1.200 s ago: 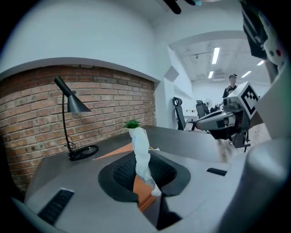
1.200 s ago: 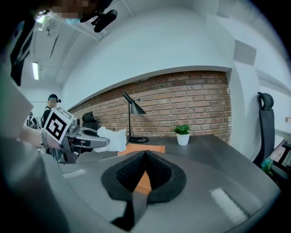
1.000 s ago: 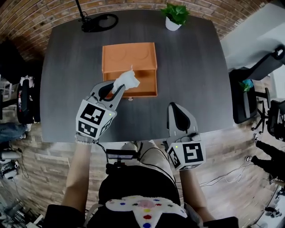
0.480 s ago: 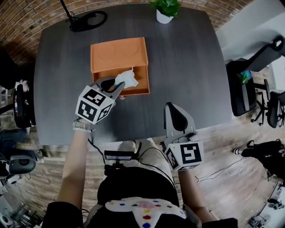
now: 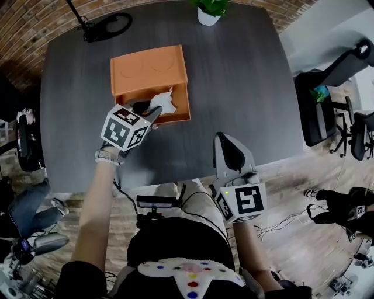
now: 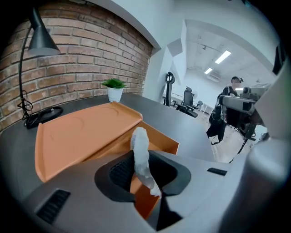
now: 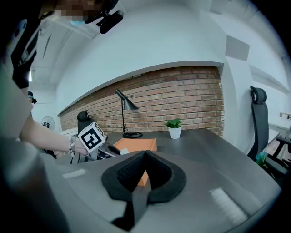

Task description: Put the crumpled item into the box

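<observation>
Two sets of jaws: one pair holds the paper, the other holds nothing.
Left jaws: on the left gripper (image 5: 155,111) they stand narrow, closed on the crumpled item (image 6: 140,152). They have just been easing open a little, with the paper between them.
Crumpled item: a white wad of tissue that sticks out past the jaw tips. A sliver of orange shows beside its lower end.
Where it is: over the open near compartment of the box (image 5: 147,67), just inside the front wall. Whether it touches the floor of the compartment cannot be told.
Right jaws: on the right gripper (image 5: 225,139) they are pressed together, with nothing between them.
Right gripper's place: above the near edge of the desk (image 5: 245,87), well apart from the box and pointing across the desk top.
Box: orange, on the left half of the desk. Its far part has a flat top with two faint rings, and its near part is open.
Far edge of desk: a potted plant (image 5: 207,11) in a white pot, and the black base of a lamp (image 5: 108,26) toward the left corner.
Surroundings: a brick wall (image 6: 82,68) behind the desk, and an office chair (image 5: 333,76) on the right, off the desk.
</observation>
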A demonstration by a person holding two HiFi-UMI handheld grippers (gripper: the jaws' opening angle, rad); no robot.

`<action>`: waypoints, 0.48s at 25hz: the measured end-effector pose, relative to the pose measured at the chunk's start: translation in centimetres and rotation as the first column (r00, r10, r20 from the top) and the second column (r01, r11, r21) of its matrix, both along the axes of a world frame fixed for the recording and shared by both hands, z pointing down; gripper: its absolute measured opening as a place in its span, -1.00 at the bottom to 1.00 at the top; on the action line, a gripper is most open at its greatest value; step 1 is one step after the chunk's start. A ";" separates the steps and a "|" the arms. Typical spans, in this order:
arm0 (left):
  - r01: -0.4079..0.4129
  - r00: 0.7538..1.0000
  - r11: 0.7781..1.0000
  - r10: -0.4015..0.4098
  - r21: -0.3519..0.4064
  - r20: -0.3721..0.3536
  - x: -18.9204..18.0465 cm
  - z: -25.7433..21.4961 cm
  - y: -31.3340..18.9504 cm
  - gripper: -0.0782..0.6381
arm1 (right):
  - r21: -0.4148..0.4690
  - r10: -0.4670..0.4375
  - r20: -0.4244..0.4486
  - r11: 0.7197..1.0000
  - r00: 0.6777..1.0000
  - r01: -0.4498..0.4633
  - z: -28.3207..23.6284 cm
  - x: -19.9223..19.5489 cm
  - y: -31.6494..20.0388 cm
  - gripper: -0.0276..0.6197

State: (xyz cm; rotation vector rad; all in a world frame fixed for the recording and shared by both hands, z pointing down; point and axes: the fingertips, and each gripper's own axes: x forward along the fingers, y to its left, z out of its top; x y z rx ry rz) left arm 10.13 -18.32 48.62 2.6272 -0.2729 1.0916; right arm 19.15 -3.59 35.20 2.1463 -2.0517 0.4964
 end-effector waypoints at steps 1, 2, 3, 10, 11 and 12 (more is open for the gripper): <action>-0.001 1.000 1.000 0.001 0.002 0.012 0.0 0.3 -0.1 -0.57 | 0.000 0.002 0.000 1.000 1.000 -0.002 0.0 0.1 0.0 -0.89; -0.001 1.000 1.000 0.000 0.002 0.022 0.1 0.5 -0.1 -0.56 | -0.001 0.003 0.000 1.000 1.000 -0.003 0.1 0.2 0.1 -0.89; 0.001 1.000 1.000 -0.001 0.001 0.031 0.1 0.7 -0.1 -0.52 | -0.002 0.005 0.000 1.000 1.000 -0.005 0.1 0.3 0.2 -0.89; 0.062 0.996 0.998 -0.064 0.030 0.055 -0.7 0.9 -1.0 -0.16 | -0.008 -0.007 0.003 1.000 1.000 0.007 0.5 0.2 0.0 -0.89; 0.082 0.995 0.996 -0.084 0.043 0.045 -0.8 0.6 -1.3 -0.13 | -0.008 -0.009 0.004 1.000 1.000 0.009 0.5 0.1 -0.1 -0.89; 0.098 0.994 0.993 -0.100 0.058 0.035 -1.0 0.3 -1.5 -0.11 | -0.007 -0.009 0.006 1.000 1.000 0.010 0.5 0.1 -0.2 -0.89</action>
